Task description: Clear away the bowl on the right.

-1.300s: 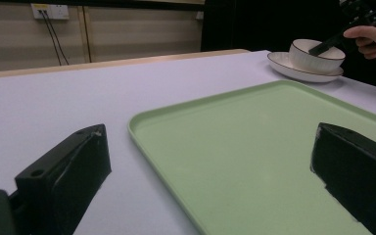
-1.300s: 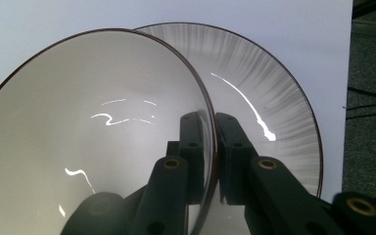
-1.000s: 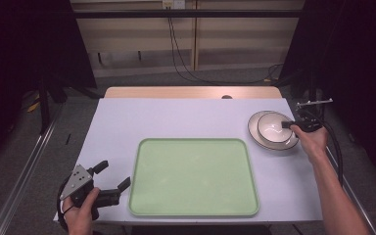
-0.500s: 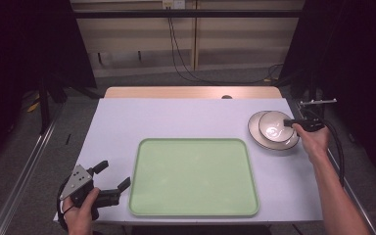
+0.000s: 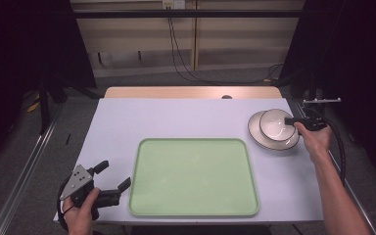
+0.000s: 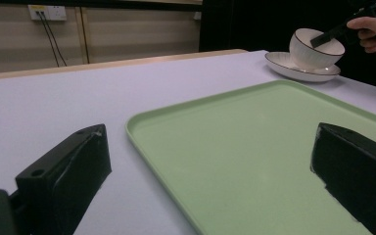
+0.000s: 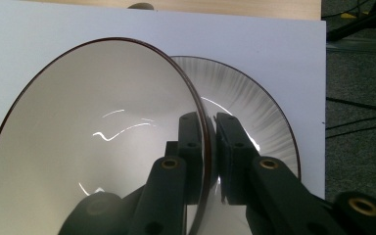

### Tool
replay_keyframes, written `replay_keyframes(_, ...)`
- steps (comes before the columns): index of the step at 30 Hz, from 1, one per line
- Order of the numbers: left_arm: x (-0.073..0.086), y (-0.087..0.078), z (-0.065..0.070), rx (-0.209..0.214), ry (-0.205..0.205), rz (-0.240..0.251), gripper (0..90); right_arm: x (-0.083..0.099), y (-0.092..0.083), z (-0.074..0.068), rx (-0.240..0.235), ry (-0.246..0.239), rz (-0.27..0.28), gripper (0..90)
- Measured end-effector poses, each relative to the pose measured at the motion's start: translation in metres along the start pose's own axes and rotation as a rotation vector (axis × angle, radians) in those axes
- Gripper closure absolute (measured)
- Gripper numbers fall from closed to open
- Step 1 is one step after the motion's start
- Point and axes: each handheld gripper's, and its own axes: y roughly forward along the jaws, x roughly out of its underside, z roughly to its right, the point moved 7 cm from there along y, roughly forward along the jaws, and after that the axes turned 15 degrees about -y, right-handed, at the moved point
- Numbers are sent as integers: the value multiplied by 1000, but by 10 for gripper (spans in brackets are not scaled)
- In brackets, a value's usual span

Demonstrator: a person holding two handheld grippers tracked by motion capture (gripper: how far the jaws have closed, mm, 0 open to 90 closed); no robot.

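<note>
A white bowl [image 5: 275,127] with a dark rim stands in a white plate [image 5: 255,133] at the table's right side. My right gripper [image 5: 291,120] is shut on the bowl's right rim, one jaw inside and one outside [image 7: 208,139]. The bowl [image 7: 93,142] looms large in the right gripper view, with the ribbed plate [image 7: 259,110] behind it. Whether the bowl is raised off the plate I cannot tell. My left gripper [image 5: 113,176] is open at the front left corner, beside the light green tray [image 5: 193,178]. In the left gripper view the jaws [image 6: 208,147] stand wide apart over the tray [image 6: 254,147].
The white table top [image 5: 176,120] has bare room behind and to the left of the tray. A wooden strip [image 5: 191,92] runs along the far edge. Cables hang at the wall behind. Dark curtains flank both sides.
The right hand has drifted slightly to the right with the bowl's rim still in its jaws. The left gripper has stayed where it was.
</note>
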Motion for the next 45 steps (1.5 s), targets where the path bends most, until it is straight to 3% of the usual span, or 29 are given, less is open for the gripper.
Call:
replay_keyframes(14,0,-1,0,2,-7,9,14,-11,-16,-5,-40,-12,48,821)
replay_keyframes(26,-2,-1,0,6,8,5,14,-27,-26,-27,-108,-60,76,821)
replay_keyframes(30,-1,0,0,5,-10,10,14,-32,-32,-34,-114,-72,86,822)
replay_keyframes(35,-1,0,1,2,-3,8,13,-37,-33,-42,-127,-82,103,821)
replay_keyframes(45,1,3,1,0,-5,-2,13,-39,-41,-59,-165,-127,91,821)
